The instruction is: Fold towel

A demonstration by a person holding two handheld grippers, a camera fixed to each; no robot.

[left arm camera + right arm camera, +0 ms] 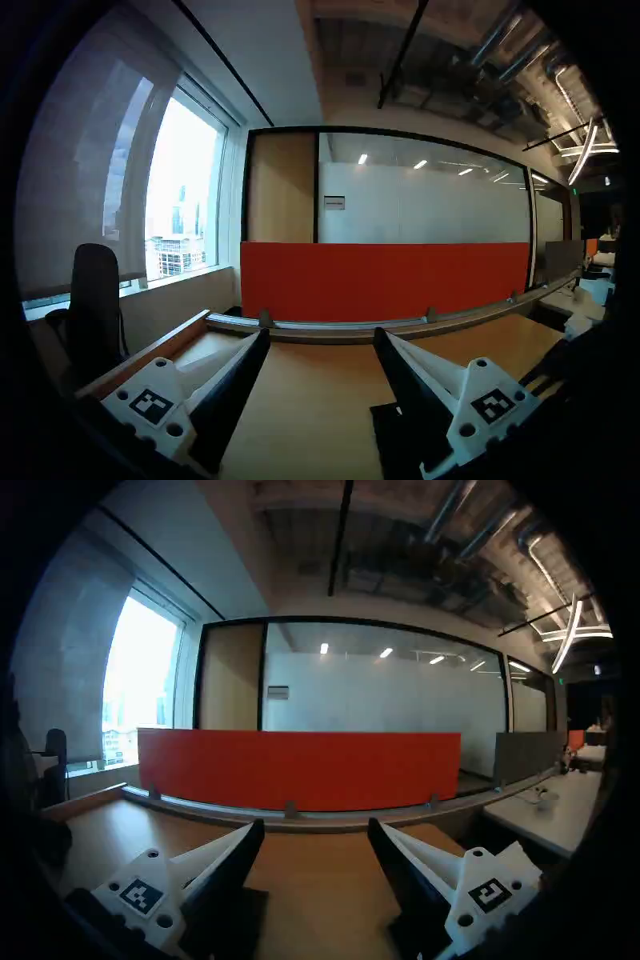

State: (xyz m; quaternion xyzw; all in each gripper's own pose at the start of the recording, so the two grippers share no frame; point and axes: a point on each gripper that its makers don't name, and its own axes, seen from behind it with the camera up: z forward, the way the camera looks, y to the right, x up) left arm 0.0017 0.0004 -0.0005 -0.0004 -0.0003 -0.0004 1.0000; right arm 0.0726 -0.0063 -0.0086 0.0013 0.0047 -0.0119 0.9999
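View along the left hand-held gripper and right hand-held gripper, both with fingers apart and empty above the tabletop; a dark patch close below the fingers, possibly the towel, too cut off to show its axis

Desk in front, partition behind it, window left, chair beside window

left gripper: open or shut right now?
Open. In the left gripper view, the left gripper has its fingers wide apart, with bare wooden desk visible between them and nothing gripped.
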